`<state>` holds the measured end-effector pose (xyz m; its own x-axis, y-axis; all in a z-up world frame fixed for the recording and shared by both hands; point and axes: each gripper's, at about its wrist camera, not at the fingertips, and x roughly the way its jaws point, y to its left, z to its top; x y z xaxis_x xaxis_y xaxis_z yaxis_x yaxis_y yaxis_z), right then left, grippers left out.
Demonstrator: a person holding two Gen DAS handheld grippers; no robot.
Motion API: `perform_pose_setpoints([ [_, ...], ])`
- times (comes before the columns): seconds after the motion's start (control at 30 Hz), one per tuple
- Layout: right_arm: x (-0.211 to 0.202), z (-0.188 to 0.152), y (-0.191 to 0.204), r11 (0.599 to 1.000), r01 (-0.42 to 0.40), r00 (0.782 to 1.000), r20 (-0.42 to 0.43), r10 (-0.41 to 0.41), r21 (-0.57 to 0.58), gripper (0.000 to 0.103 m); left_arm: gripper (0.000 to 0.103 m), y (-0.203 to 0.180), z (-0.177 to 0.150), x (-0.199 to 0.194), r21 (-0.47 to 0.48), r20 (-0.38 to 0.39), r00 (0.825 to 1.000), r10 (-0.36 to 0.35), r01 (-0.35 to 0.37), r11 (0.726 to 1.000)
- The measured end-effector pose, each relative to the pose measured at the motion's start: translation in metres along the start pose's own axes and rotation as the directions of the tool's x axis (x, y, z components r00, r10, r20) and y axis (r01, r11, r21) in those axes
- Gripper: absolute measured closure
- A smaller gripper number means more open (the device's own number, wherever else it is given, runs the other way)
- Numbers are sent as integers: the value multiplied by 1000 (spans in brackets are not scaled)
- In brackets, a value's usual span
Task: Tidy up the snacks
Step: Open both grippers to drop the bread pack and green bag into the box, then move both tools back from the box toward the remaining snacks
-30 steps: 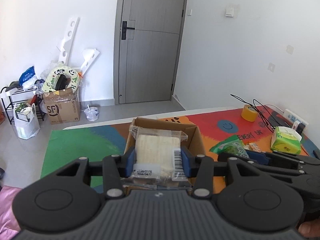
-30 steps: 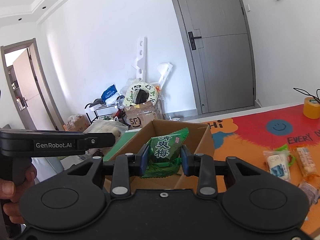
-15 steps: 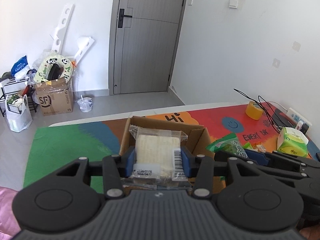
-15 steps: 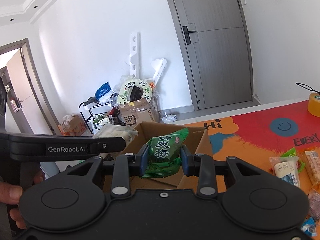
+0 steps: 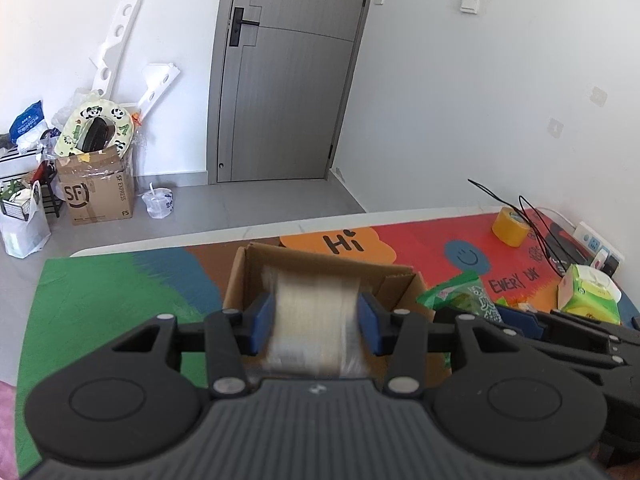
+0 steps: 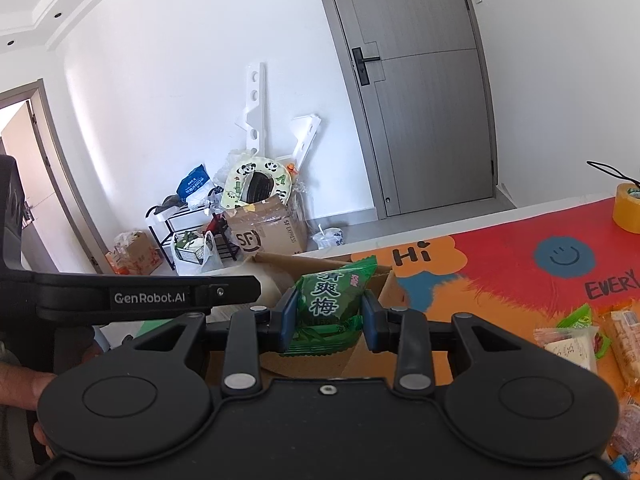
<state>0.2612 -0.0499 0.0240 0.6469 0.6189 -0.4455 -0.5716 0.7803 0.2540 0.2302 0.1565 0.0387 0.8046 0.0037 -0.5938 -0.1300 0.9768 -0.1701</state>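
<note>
Both claws have carried their snacks in over the cardboard box point(image 5: 320, 268): the left claw point(image 5: 316, 322) pinches a pale clear-wrapped packet point(image 5: 314, 312), the right claw point(image 6: 327, 316) a green plum pouch point(image 6: 330, 300). Neither is dropped in yet, and more wrapped snacks point(image 6: 576, 346) wait loose on the counter point(image 6: 500, 292), so I'd judge the sorting partly done. Blur smears the pale packet, and the box's floor is hidden behind both loads.
</note>
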Motion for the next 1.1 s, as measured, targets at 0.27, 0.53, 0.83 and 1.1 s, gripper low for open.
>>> perform_pose_setpoints([
  [0.27,10,3,5,1000,5,1000,-9,-5,-1,69,43,9,4,-16,-25,38,999,10,-9,1000],
  [0.53,10,2,8,999,47,999,17,-47,-8,36,17,18,-1,-37,-43,60,997,38,-36,998],
  [0.83,-17,-5,4,996,85,996,41,-84,-14,14,12,17,-9,-55,-82,60,994,87,-82,993],
  [1.1,-38,-8,-6,992,128,991,40,-128,-10,0,9,14,-15,-81,-125,85,990,113,-102,987],
])
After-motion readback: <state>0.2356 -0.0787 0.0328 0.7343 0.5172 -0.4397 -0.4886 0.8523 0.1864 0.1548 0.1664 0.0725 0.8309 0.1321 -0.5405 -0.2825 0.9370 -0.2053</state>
